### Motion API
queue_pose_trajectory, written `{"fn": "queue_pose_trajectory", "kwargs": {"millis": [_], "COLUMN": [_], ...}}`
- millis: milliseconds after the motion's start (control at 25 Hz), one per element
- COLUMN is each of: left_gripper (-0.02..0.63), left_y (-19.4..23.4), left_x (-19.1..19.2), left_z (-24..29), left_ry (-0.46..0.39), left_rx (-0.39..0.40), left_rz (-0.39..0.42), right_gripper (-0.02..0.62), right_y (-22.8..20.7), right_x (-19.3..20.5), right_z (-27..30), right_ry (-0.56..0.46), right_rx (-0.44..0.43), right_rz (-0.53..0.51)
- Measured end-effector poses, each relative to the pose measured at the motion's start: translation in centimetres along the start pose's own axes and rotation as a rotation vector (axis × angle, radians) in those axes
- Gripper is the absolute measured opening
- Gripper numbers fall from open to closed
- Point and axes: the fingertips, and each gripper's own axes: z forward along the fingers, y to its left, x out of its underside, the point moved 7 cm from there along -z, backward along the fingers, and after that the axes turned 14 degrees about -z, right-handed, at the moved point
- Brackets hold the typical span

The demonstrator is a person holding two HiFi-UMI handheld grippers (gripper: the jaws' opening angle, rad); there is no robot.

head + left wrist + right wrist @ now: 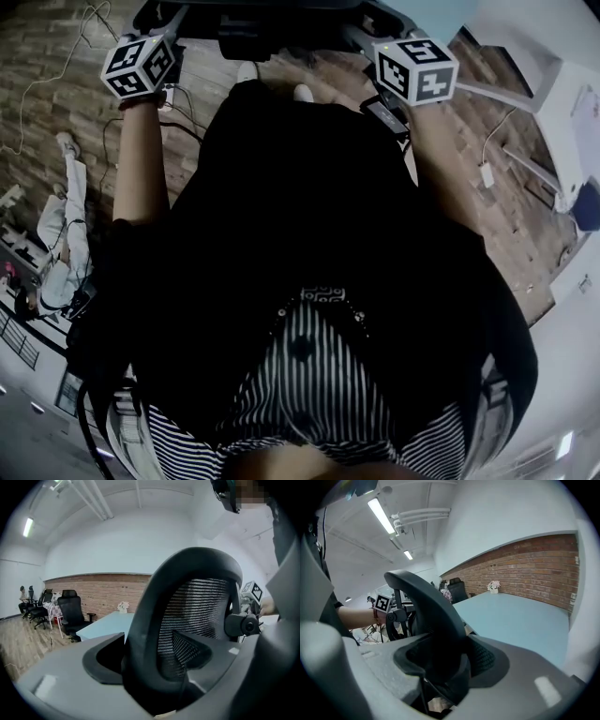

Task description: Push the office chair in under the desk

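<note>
The black office chair's mesh backrest [197, 616] fills the left gripper view. My left gripper [154, 667] is shut on the left edge of its curved frame. In the right gripper view my right gripper [445, 663] is shut on the frame's other edge [433, 609]. The light blue desk top [520, 620] lies just beyond the chair and also shows past the backrest [108, 623]. In the head view only the two marker cubes [139, 66] [416, 67] and the chair's dark top [253, 23] show above the person's body; the jaws are hidden there.
A small white flower pot [493, 587] stands on the desk's far end by the brick wall [103, 592]. Other black office chairs [70, 613] and a seated person [22, 599] are at the far left. Cables lie on the wooden floor [56, 75]. White furniture [562, 103] stands to the right.
</note>
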Motion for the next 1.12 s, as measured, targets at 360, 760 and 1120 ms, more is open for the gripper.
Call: {"fn": "queue_pose_trajectory", "kwargs": {"millis": [360, 760, 1120], "left_gripper": [0.314, 0.314, 0.314], "left_y": [6.6, 10.0, 12.1], "left_x": [-3.5, -5.8, -7.3], "left_z": [5.3, 9.4, 11.6], "left_ry": [0.032, 0.054, 0.066], "left_rx": [0.143, 0.277, 0.307], "left_rz": [0.041, 0.099, 0.119], "right_gripper": [0.221, 0.222, 0.222], "right_y": [-0.3, 1.2, 0.7], "right_x": [-3.1, -4.3, -5.7], "right_z": [5.3, 7.7, 10.0], "right_ry": [0.047, 0.019, -0.003], "right_rx": [0.095, 0.253, 0.295], "right_rz": [0.087, 0.184, 0.210]}}
